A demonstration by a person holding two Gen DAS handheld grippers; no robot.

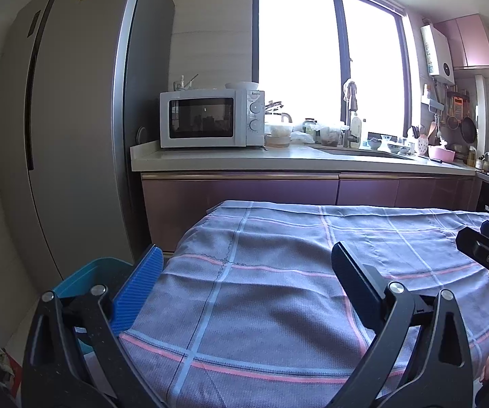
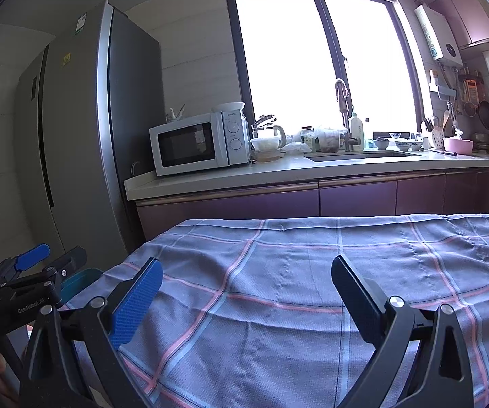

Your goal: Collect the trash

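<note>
A: How are the fingers of the left gripper (image 1: 244,289) and right gripper (image 2: 247,292) set?

B: Both pairs are spread wide and nothing is held between them; only the checked cloth (image 1: 278,272) is seen ahead of the tips.

A: Where is the trash?

B: None can be made out on the cloth. A teal bin (image 1: 84,278) is seen just outside the left gripper's left finger, presumably placed at the table's edge so that trash can be dropped in.
</note>
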